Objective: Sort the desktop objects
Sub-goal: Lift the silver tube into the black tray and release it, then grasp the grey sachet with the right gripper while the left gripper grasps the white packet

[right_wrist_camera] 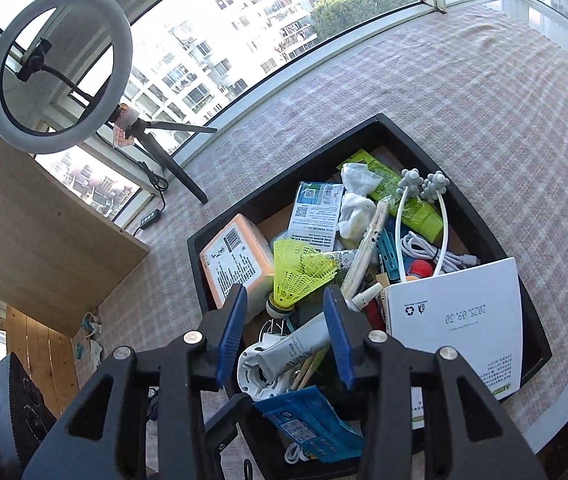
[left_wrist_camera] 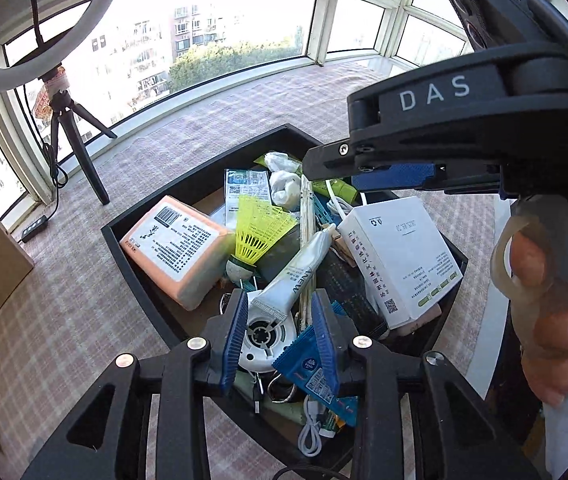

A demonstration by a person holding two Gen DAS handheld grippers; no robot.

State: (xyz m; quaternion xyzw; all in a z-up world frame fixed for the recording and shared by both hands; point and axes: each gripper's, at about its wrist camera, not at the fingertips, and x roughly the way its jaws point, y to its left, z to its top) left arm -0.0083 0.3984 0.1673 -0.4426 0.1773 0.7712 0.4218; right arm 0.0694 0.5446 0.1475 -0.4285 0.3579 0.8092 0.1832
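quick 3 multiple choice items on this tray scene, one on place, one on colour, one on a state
1. Where do the sorted-out objects lie?
A. in a black tray
B. in a wicker basket
C. on a bare wooden shelf

2. What colour is the shuttlecock skirt?
A. red
B. yellow-green
C. white

3. How does the right gripper stand?
A. shut on the white box
B. shut on the tube
C. open, holding nothing

Key: 1 A, dark walls ring the pile; 2 B, its bright skirt shows in both views; 3 C, its blue pads stand apart above the clutter.
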